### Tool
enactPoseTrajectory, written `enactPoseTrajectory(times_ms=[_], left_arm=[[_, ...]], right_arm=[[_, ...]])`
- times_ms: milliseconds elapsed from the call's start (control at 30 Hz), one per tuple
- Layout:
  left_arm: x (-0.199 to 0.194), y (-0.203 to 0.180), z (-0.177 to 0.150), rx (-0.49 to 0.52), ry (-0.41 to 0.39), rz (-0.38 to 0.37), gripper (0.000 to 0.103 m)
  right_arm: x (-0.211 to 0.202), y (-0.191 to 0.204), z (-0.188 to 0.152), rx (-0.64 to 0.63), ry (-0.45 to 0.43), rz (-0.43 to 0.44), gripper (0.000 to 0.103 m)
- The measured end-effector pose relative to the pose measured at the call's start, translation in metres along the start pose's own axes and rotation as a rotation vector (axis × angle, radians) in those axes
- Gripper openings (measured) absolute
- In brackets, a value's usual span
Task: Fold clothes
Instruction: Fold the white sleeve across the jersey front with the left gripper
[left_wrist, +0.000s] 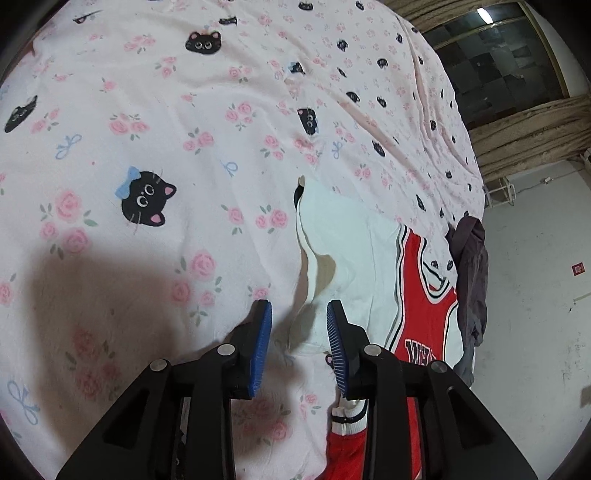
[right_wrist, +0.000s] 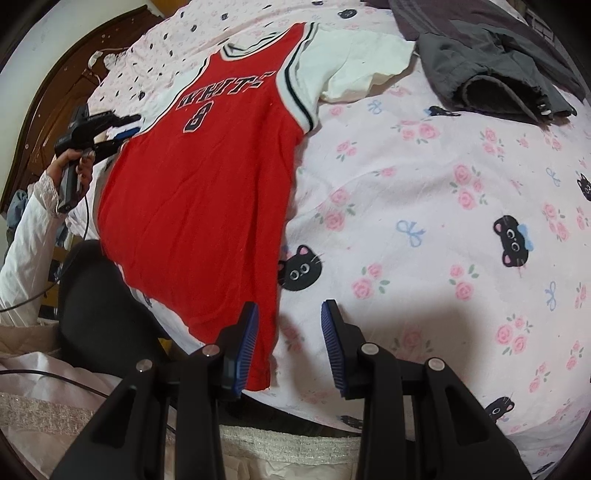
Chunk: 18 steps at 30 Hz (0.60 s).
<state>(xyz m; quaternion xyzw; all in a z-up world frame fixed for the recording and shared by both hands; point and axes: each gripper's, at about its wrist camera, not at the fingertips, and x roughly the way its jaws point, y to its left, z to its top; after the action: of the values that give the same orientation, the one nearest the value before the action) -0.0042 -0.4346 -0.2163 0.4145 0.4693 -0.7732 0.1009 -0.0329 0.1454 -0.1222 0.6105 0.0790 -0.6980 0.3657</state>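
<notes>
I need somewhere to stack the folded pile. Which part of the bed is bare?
Bare sheet lies right of the red jersey, below the grey clothes in the right wrist view. Crowded: the jersey's far side, where the left gripper works its white sleeve.

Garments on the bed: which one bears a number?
The red jersey, spread flat, shows the number 8 under its lettering; the crumpled grey garment beside it is plain.

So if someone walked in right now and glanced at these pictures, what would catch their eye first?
The bright red jersey with white sleeves, lying flat on the bed and printed with lettering and an 8. Next, the pink bedsheet dotted with black cat faces and roses, spread under everything. A dark grey garment is bunched beyond the jersey's sleeve, and both claws stand open over the sheet, holding nothing.
</notes>
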Motion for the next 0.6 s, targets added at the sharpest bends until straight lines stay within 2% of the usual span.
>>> enactPoseTrajectory(times_ms=[100,467,600], left_arm=[[0.007,-0.003,0.001,0.018,0.035,-0.015,0.037],[0.021,-0.014,0.015,0.073,0.021,-0.054,0.036],[0.023,-0.014,0.019,0.086,0.027,-0.057,0.011]], right_arm=[[0.002,-0.002,0.001,0.001,0.002,0.001,0.036],[0.006,0.007,-0.011,-0.016,0.02,0.003,0.036],[0.004,0.005,-0.016,-0.007,0.019,0.007,0.036]])
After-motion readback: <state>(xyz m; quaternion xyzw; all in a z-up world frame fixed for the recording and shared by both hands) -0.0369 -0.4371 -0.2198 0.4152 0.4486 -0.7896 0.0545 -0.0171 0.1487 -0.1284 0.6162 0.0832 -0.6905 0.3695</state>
